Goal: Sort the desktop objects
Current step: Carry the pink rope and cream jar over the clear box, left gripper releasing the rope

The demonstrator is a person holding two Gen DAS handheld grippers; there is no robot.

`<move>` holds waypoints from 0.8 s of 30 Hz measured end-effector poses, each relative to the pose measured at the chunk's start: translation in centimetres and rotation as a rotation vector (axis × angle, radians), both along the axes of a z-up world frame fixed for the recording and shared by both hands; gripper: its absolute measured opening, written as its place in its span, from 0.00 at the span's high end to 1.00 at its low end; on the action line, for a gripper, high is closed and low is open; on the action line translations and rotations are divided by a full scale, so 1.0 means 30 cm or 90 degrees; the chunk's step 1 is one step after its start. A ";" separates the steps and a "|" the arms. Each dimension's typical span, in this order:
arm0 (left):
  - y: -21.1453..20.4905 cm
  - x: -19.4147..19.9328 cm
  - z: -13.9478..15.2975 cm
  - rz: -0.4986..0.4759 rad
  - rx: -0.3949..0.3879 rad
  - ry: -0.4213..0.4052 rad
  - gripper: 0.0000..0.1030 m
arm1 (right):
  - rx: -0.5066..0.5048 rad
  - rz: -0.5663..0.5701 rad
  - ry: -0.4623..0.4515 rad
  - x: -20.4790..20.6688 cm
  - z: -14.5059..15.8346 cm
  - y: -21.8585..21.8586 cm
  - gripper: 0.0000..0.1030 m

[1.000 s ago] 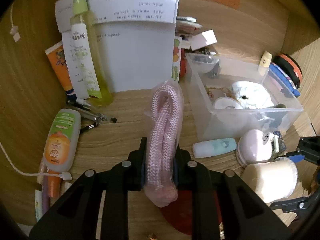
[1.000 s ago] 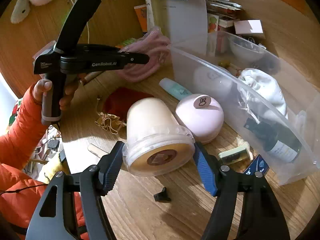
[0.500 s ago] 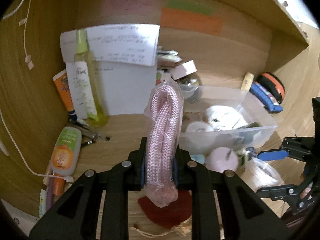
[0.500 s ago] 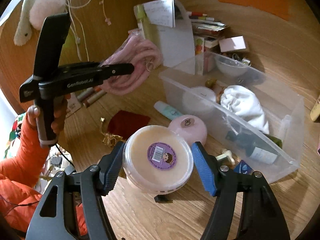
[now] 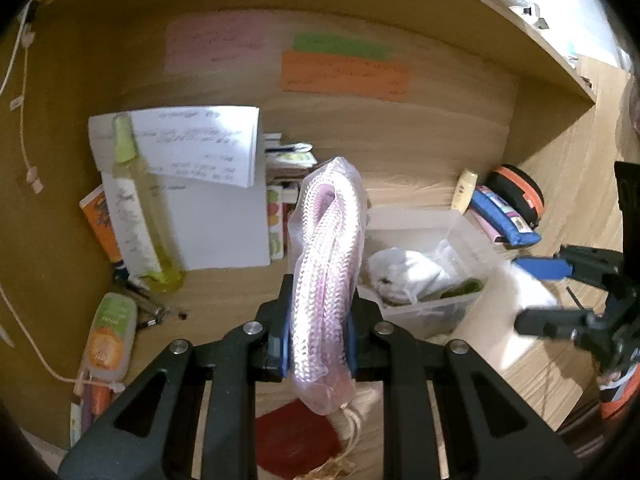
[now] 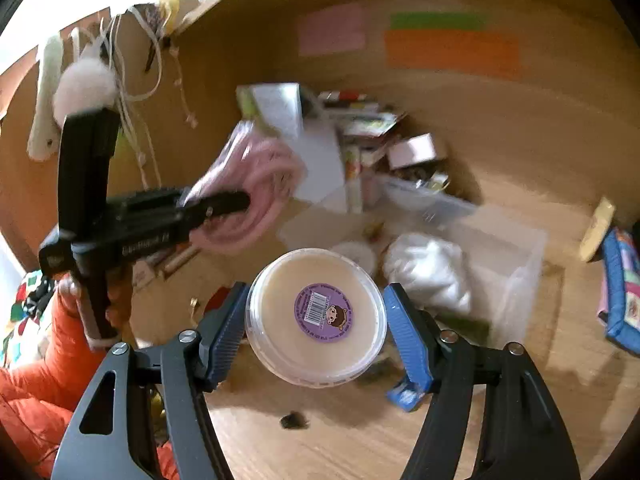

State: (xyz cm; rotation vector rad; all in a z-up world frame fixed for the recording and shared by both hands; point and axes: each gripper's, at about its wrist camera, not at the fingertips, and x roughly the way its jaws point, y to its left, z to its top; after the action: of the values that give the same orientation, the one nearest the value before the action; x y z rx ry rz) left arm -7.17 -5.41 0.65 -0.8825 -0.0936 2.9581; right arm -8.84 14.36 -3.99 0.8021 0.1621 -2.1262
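Left wrist view: left gripper (image 5: 318,340) nearly closed, fingers (image 5: 280,344) clamping a pink rope in a plastic bag (image 5: 326,264), lifted above the worktop (image 5: 224,292). Clear bin (image 5: 456,264) just behind, white cloth (image 5: 408,272) inside.

Right wrist view: right gripper (image 6: 316,328) spread wide, fingers (image 6: 408,340) pressing both sides of a cream tub (image 6: 316,316), purple sticker facing the camera, held clear of the worktop, in front of the bin.

My left gripper (image 5: 318,334) is pinched narrow on the bagged pink rope (image 5: 326,264), pads pressing both sides, fingers aimed forward and downward. My right gripper (image 6: 316,320) is spread wide — clamped on the round tub (image 6: 316,314), blue pads against its rim. My left hand (image 6: 94,304) wraps the handle — orange sleeve (image 6: 36,384) below.
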 end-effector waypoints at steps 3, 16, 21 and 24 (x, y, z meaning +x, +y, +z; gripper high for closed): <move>0.023 -0.016 0.017 -0.012 0.001 0.007 0.81 | -0.016 -0.026 0.016 -0.028 0.035 0.036 0.37; 0.081 -0.140 0.052 -0.051 0.020 0.016 0.81 | -0.036 -0.133 0.004 -0.247 0.062 0.125 0.37; 0.080 -0.222 0.011 -0.051 0.021 -0.014 0.81 | -0.021 -0.157 0.000 -0.323 0.031 0.112 0.37; 0.073 -0.263 -0.027 -0.046 0.023 -0.032 0.81 | -0.010 -0.162 -0.016 -0.364 -0.004 0.107 0.37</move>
State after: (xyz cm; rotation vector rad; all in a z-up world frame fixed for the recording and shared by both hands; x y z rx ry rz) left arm -15.06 -3.21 -0.15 -0.9341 -0.1148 2.8595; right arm -19.77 17.56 -4.11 0.8782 0.0299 -2.3500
